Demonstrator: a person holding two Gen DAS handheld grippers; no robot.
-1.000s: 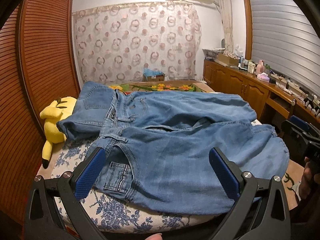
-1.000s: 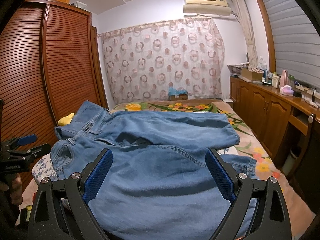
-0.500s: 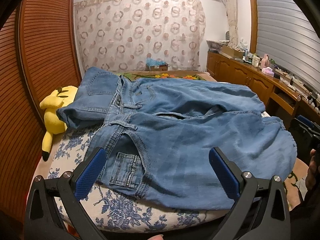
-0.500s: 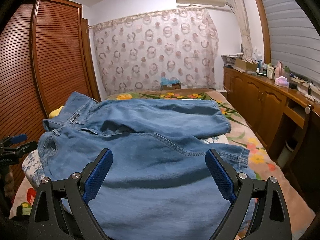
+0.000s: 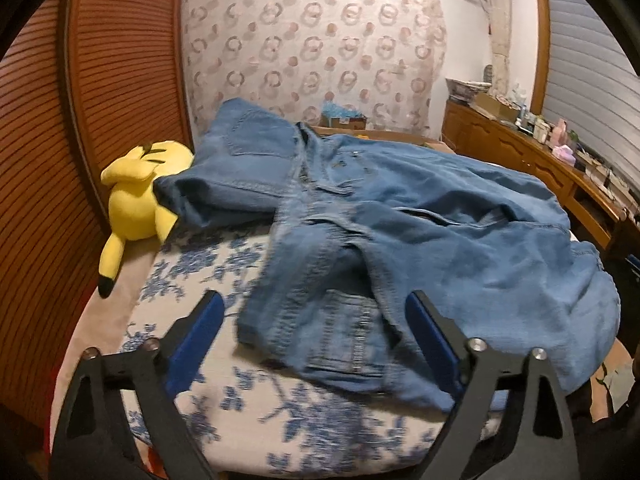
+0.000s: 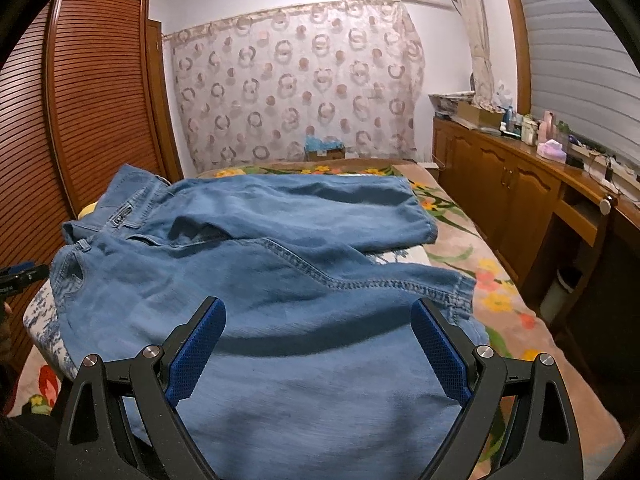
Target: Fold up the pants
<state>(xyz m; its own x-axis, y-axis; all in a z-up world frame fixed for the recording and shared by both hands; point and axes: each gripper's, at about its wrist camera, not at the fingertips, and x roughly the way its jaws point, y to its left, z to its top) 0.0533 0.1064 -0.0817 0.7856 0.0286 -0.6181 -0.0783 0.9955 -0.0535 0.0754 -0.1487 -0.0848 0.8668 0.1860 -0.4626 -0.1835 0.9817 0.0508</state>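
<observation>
**Reaching for unfolded jeans on the bed**

Hovering over the near edge of the bed [image 5: 224,412], the left claw [image 5: 312,332] is released, empty, and aimed at the waistband corner of the jeans [image 5: 400,240]; a yellow plush [image 5: 140,192] lies at the bed's left edge, touching the fabric. A shallow pinch might catch only one layer.

From the right wrist, the right claw [image 6: 318,346] is spread wide, holding nothing above the near leg of the jeans [image 6: 280,280]. Uneven lifting would likely skew the fold.
</observation>
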